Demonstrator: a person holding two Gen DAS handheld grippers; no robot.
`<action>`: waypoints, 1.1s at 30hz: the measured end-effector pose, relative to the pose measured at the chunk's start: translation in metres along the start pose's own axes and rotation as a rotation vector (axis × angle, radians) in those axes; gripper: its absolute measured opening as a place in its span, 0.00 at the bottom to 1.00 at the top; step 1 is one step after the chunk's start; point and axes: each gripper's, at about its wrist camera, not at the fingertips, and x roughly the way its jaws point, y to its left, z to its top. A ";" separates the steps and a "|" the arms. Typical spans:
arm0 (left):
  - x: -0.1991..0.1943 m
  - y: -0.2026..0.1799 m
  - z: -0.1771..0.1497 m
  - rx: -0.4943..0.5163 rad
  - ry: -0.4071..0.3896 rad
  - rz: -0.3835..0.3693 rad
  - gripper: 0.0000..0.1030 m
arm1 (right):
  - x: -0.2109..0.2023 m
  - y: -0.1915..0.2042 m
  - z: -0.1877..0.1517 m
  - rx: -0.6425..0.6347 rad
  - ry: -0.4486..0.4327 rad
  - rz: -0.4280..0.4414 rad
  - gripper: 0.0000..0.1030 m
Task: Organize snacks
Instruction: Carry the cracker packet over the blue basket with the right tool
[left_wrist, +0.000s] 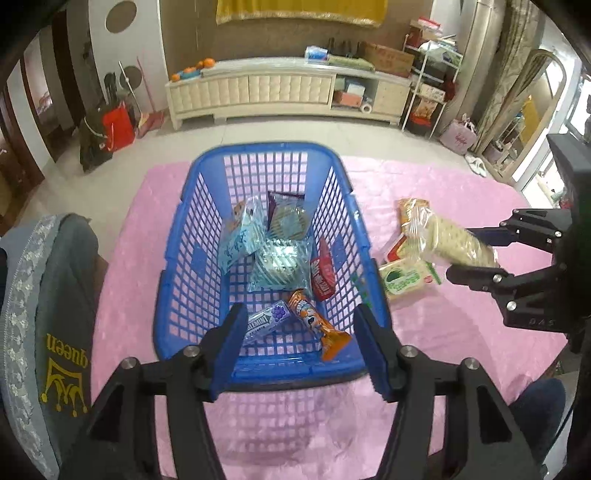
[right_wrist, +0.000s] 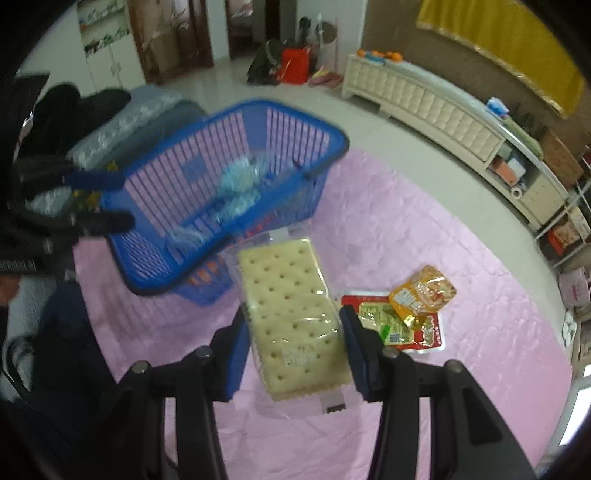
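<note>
beside blue basket (right_wrist: 229, 177), right gripper (right_wrist: 293, 354) pinching cracker pack (right_wrist: 291, 317); left gripper (left_wrist: 299, 350) spread, holding nothing.

A home living room; a long cream TV cabinet (left_wrist: 288, 90) against the wall; tiled floor (left_wrist: 258, 136); wooden doors (right_wrist: 177, 37).

basket (left_wrist: 271, 158) blue lattice | cloth (left_wrist: 443, 332) pink | cracker pack (right_wrist: 291, 317) cream, dotted

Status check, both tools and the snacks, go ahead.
Right tool shut on cracker pack, off the pink cloth. Left tool open, empty, over blue basket. Three packets left on cloth. Path to basket clear.
</note>
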 end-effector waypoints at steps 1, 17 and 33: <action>-0.005 0.001 -0.001 0.001 -0.009 -0.002 0.58 | -0.006 -0.002 -0.002 0.017 -0.015 0.004 0.50; -0.048 0.027 -0.023 0.018 -0.106 -0.031 0.69 | -0.058 0.054 0.018 0.140 -0.160 -0.002 0.50; -0.019 0.115 -0.034 -0.107 -0.071 -0.006 0.70 | 0.029 0.095 0.077 0.152 -0.063 0.030 0.50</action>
